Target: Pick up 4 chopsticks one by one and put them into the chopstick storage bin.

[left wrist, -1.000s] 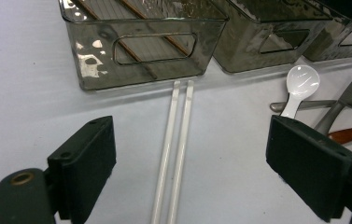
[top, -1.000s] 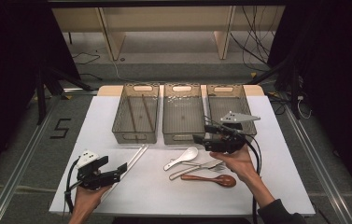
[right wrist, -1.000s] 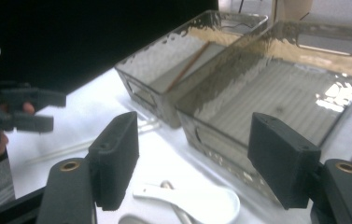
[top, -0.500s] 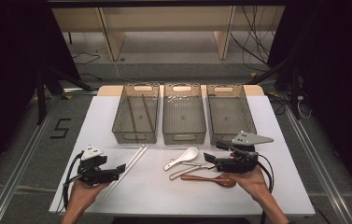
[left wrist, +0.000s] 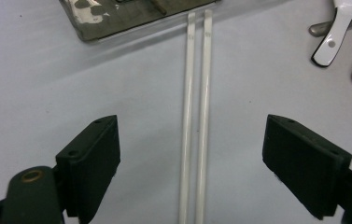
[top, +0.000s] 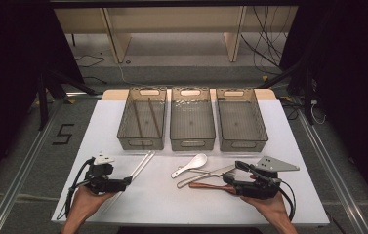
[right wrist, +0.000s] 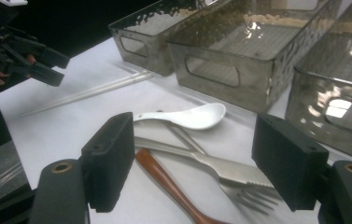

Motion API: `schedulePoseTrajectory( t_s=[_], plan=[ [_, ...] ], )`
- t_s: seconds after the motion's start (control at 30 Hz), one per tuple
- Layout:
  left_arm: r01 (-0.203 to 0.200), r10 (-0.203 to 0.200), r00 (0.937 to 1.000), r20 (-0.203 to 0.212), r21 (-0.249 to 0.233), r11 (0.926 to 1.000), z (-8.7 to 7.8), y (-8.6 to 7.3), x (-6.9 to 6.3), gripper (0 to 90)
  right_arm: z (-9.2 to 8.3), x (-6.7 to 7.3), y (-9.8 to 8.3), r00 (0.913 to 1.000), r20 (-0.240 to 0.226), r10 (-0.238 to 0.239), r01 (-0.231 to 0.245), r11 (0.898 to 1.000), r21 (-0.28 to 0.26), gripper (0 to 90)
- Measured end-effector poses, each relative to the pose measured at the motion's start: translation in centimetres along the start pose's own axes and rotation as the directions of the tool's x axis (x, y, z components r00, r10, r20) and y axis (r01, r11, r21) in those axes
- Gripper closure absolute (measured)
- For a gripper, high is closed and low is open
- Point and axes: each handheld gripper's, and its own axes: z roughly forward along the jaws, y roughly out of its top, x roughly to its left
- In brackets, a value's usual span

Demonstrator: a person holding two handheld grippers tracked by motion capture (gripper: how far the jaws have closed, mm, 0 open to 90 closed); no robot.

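I take the cutlery pile as the work in hand: a metal fork [right wrist: 232,175], a wooden-handled spoon [right wrist: 164,179] and a white ceramic spoon [right wrist: 187,116] lie crossed and touching near the front of the white surface [top: 162,204], just ahead of the middle bin [top: 192,119]. From the fork, the ceramic spoon sits at about ten o'clock in the high view and the wooden handle at about six.

My right gripper [top: 237,173] hangs low over the fork with its fingers [right wrist: 110,161] spread wide; they have just been opening further and grip nothing, though the fork and the wooden handle lie between them. The risk here is closing on two pieces at once, since the handles overlap; a squeeze could also skid the thin fork flat along the surface or flick the ceramic spoon aside.

My left gripper [top: 123,183] hovers at about nine o'clock from the pile, fingers [left wrist: 92,161] wide and empty, straddling the pair of white chopsticks [left wrist: 194,140]. These lie close and parallel; an off-centre pinch could roll one away or scissor them. The left bin [top: 142,122] already holds dark sticks.
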Motion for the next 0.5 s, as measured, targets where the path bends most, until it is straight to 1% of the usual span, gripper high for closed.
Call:
schedulePoseTrajectory(
  t_s=[0.13,0.2,0.23,0.27,0.33,0.37,0.4,0.5],
  plan=[
    [-0.010,0.010,0.9999,-0.007,0.021,0.9997,0.1,0.4,0.2,20.0,-0.4,0.2,-0.6,1.0000,0.001,0.009,-0.009,1.000,-0.008,30.3],
    [-0.014,0.014,0.9999,-0.008,0.048,0.9988,0.3,0.6,0.3,21.8,-0.5,0.3,-0.9,0.9999,-0.002,0.013,-0.013,1.000,-0.013,30.3],
    [-0.015,0.015,0.9998,-0.012,0.061,0.9980,0.4,0.7,0.4,24.2,-0.6,0.4,-0.9,1.0000,0.001,0.010,-0.010,1.000,-0.011,30.3],
    [-0.012,0.013,0.9998,-0.013,0.070,0.9975,0.6,0.8,0.4,25.7,-0.6,0.4,-1.0,1.0000,0.002,0.004,-0.004,1.000,-0.010,30.3],
    [-0.001,0.002,0.9999,-0.014,0.092,0.9958,0.8,1.0,0.5,27.6,-0.6,0.6,-1.1,1.0000,0.000,0.009,-0.009,1.000,-0.005,30.3],
    [0.004,-0.002,0.9999,-0.017,0.105,0.9945,1.0,1.1,0.5,28.0,-0.6,0.6,-1.1,1.0000,-0.001,0.008,-0.008,1.000,-0.005,30.3],
    [-0.001,0.003,0.9999,-0.015,0.123,0.9924,1.0,1.2,0.5,29.1,-0.6,0.7,-1.1,1.0000,-0.001,0.006,-0.006,1.000,-0.002,30.3],
    [-0.027,0.032,0.9991,-0.026,0.170,0.9851,1.3,1.4,0.4,31.8,-0.5,0.8,-1.1,1.0000,0.000,0.001,-0.001,1.000,0.001,30.2]
  ],
)
